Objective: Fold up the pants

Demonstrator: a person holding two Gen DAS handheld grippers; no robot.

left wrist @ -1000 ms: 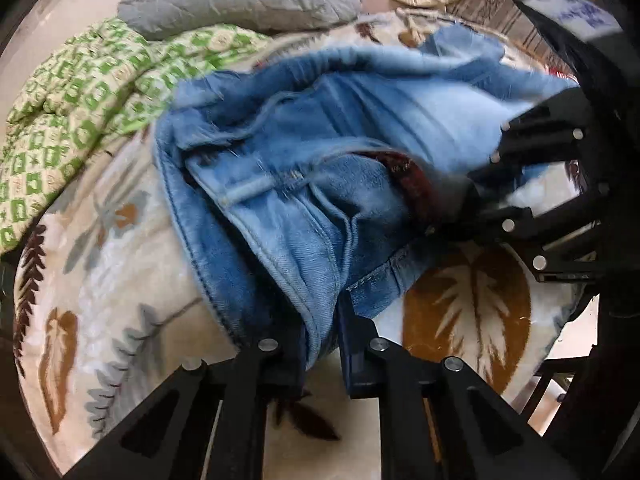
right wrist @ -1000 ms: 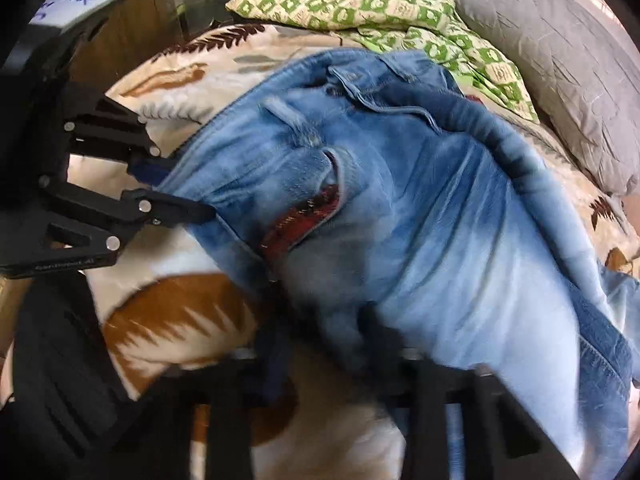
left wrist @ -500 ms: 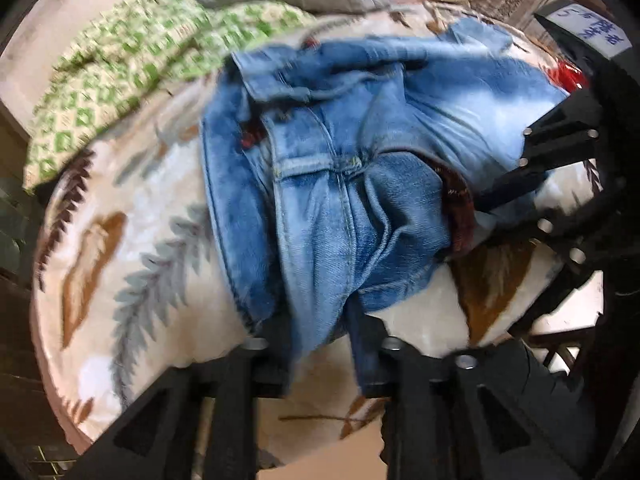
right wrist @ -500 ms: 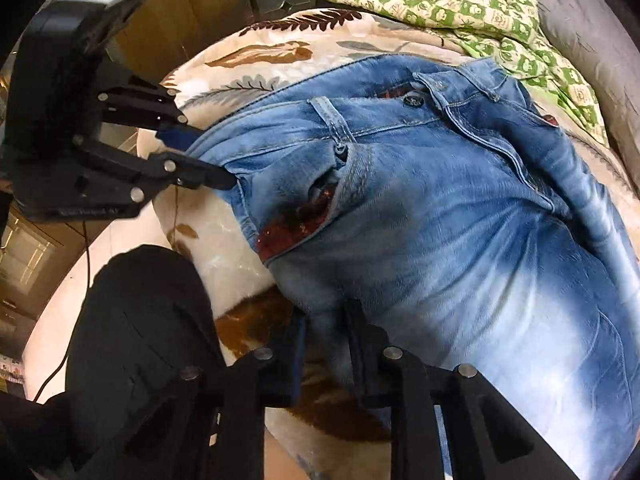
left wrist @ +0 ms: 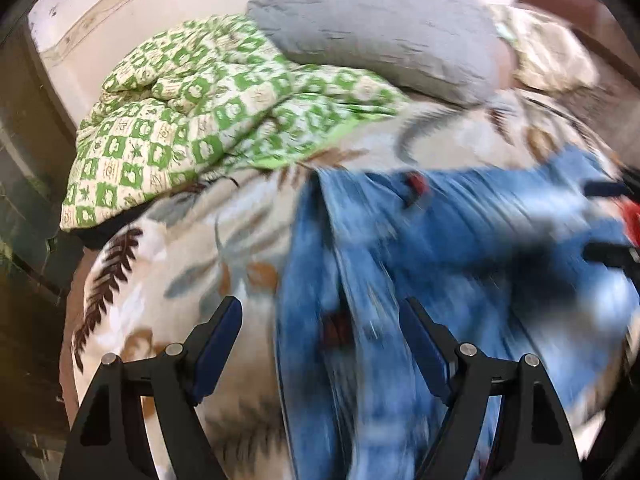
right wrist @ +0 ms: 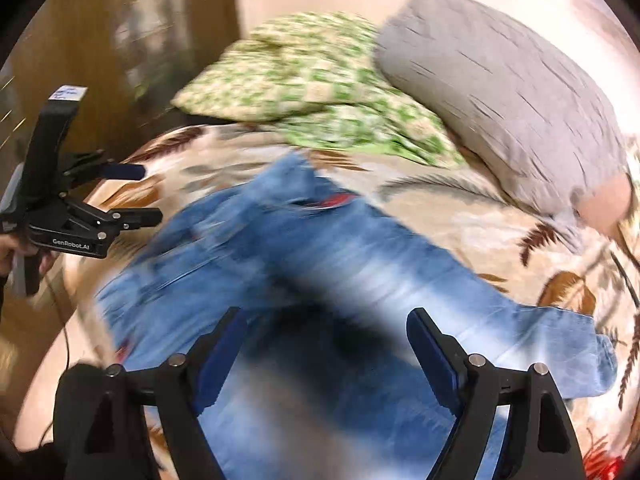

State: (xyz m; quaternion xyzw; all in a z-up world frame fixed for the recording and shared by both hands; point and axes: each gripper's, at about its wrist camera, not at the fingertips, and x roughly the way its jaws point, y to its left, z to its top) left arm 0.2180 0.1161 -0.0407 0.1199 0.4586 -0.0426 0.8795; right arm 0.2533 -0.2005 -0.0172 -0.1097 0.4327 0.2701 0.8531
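2 gripper jaws are opening, left gripper (left wrist: 320,344) and right gripper (right wrist: 324,344) both empty; the jeans (right wrist: 320,272) (heavy, limp denim) want gripping by the waistband.

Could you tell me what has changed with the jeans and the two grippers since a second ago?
Both grippers let go: the left gripper and right gripper, each clamped on the jeans before, now have jaws opening, clear of the denim, and have pulled back. The jeans lie on the leaf-print blanket. The green quilt and grey pillow stayed put.
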